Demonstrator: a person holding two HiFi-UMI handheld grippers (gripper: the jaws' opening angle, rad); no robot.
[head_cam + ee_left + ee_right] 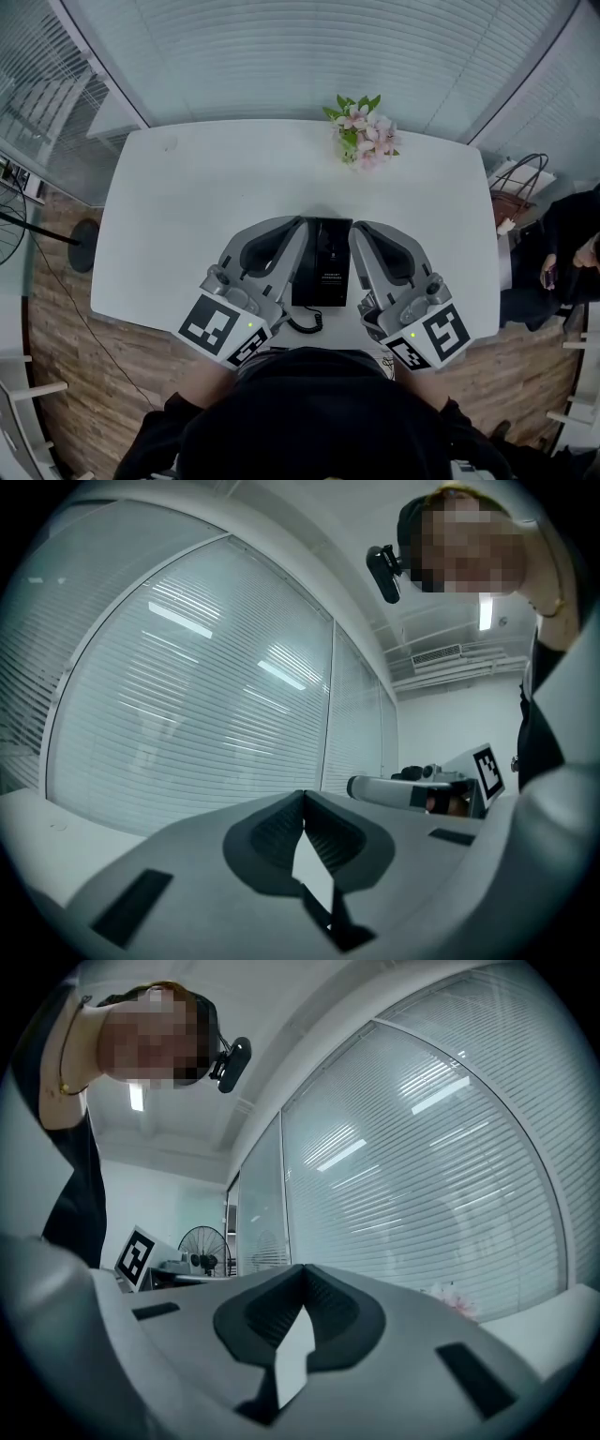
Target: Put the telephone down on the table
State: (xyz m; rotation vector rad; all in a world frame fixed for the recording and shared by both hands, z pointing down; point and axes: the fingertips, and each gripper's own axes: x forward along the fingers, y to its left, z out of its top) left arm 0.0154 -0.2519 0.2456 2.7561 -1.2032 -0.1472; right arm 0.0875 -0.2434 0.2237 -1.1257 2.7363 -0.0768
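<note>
Here, logged black telephone [322, 262] lying flat on white table [187, 206], toward the near edge. Noted left gripper [296, 227] just left of it and right gripper [357, 229] just right, jaws of both pressed together with nothing between. Spotted pink flowers [364, 131] at far edge.

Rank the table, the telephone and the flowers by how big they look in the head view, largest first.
1. table, by far the largest.
2. telephone and flowers: they look about alike. The flowers sit farther from the camera, so I won't rank them.
</note>
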